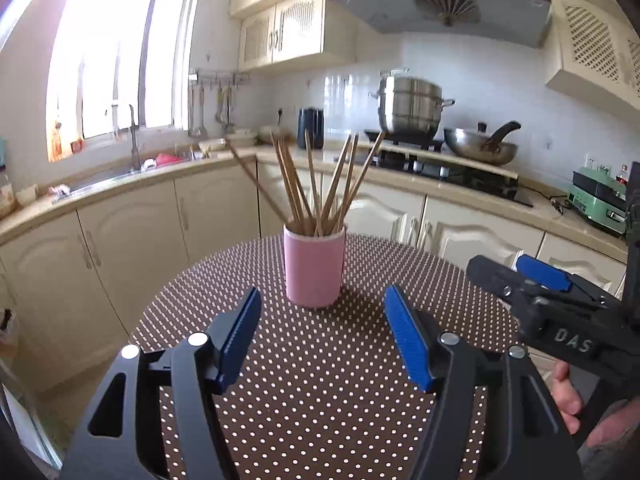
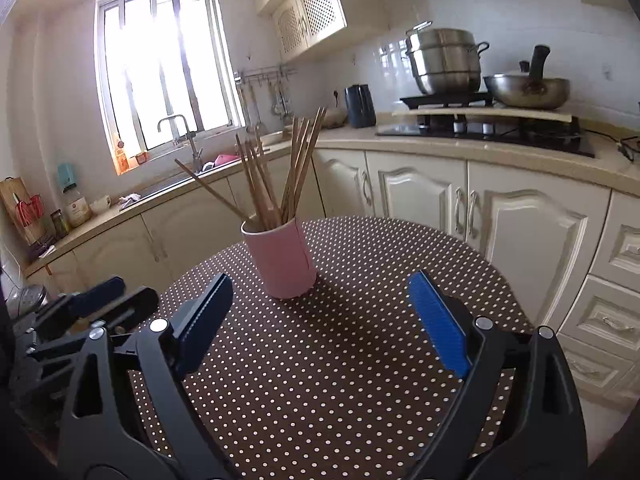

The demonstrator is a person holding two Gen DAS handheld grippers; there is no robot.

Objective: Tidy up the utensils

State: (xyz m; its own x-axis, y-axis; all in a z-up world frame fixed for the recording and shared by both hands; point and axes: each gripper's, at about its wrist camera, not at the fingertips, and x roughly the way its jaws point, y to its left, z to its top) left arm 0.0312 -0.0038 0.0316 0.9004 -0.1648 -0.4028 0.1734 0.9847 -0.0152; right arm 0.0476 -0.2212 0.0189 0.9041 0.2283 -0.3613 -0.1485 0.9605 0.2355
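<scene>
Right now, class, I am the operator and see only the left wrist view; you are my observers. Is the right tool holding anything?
Observer: No. The right tool is open and empty, facing the pink cup.
Operator: What is below the counter, right of the stove?
Observer: A stack of drawers, which your view cuts off.
Operator: And at the counter's far left end?
Observer: A wooden board stands against the wall there.
</scene>
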